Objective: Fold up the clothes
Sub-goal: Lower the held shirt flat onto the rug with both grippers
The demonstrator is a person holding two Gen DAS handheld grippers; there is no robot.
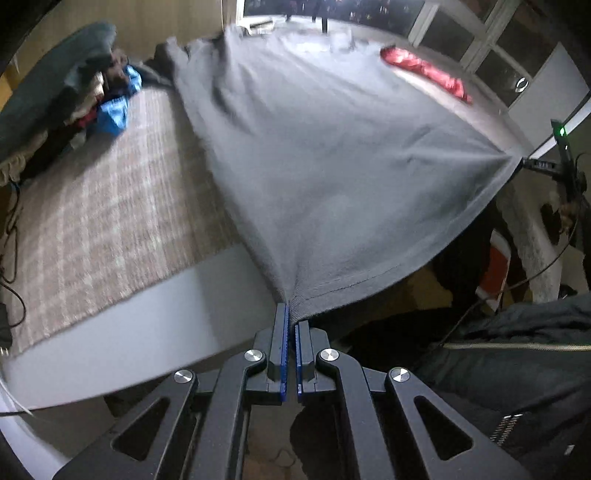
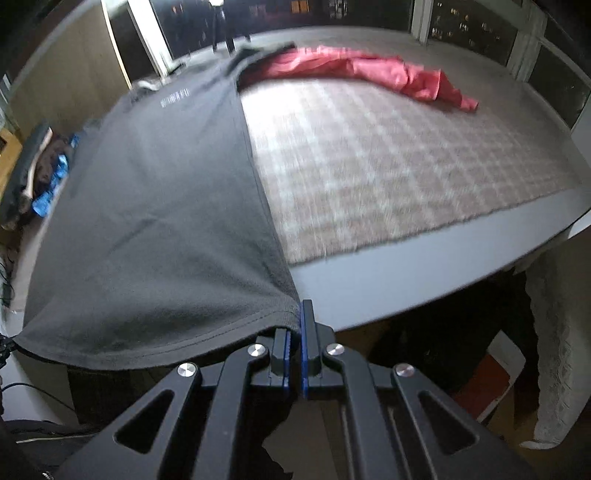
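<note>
Two claws, left claw (image 1: 291, 314) and right claw (image 2: 297, 325), pinch one grey shirt (image 1: 332, 166).

checked blanket (image 2: 388, 158) | windows (image 2: 472, 29) | black cables (image 1: 11, 236) | white lace cloth (image 2: 557, 350)

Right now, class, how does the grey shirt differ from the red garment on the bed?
The grey shirt is spread out and pulled taut; the red garment lies bunched in a long strip. The grey shirt is held at its hem corners by the left gripper and right gripper; nothing holds the red garment. Both lie on the checked bed cover.
</note>
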